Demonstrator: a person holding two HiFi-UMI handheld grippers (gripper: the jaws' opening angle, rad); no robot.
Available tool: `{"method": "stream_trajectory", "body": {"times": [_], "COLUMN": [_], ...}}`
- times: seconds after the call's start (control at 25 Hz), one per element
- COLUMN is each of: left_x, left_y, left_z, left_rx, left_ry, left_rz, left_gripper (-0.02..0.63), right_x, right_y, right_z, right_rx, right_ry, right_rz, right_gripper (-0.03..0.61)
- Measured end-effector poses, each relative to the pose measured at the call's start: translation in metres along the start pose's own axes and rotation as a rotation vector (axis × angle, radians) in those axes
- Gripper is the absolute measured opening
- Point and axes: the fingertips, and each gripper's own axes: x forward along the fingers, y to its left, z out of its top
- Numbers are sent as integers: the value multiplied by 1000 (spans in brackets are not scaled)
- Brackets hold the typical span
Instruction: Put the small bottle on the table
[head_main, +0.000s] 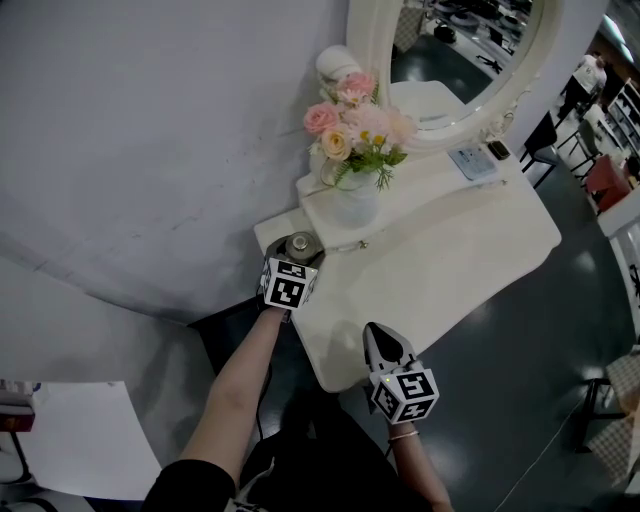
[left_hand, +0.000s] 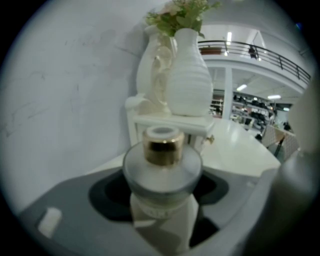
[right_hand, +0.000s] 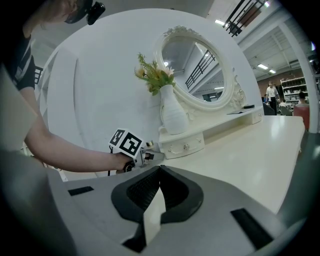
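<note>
The small bottle (head_main: 300, 245) stands upright, its long axis vertical and its gold collar and white cap pointing up. It sits between the jaws of our left tool (head_main: 296, 258), which are clamped on its pale body below the frosted shoulder. We hold it over the tabletop's (head_main: 470, 250) rear left corner, but we cannot tell if its base touches. Just beside it, a raised drawer shelf (head_main: 420, 185) carries a white vase (head_main: 355, 200) of flowers (head_main: 355, 125) under an oval mirror (head_main: 460, 50). Our right tool (head_main: 380, 340) hovers at the front edge with its jaws together and nothing between them. A grey wall (head_main: 150, 120) stands behind, with dark floor (head_main: 500, 400) below.
</note>
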Motion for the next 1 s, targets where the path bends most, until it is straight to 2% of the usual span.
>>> {"method": "stream_trajectory", "body": {"times": [0.16, 0.32, 0.52, 0.72, 1.0], "left_x": [0, -6, -25, -54, -94], "left_y": [0, 4, 6, 3, -9], "left_z": [0, -3, -6, -8, -6], "left_rx": [-7, -50, -83, -113, -130], "left_ry": [-4, -8, -25, -63, -119], "left_rz": [-7, 2, 15, 17, 15], "left_gripper": [341, 376, 374, 354, 265], "right_x": [-1, -5, -9, -13, -21], "right_y": [5, 8, 12, 18, 29], "right_z": [-2, -3, -2, 0, 3], "right_rx": [-3, -7, -9, -18, -27], "right_ry": [4, -1, -10, -23, -46], "right_rz": [7, 6, 3, 5, 3], "right_gripper": [5, 5, 5, 5, 5]}}
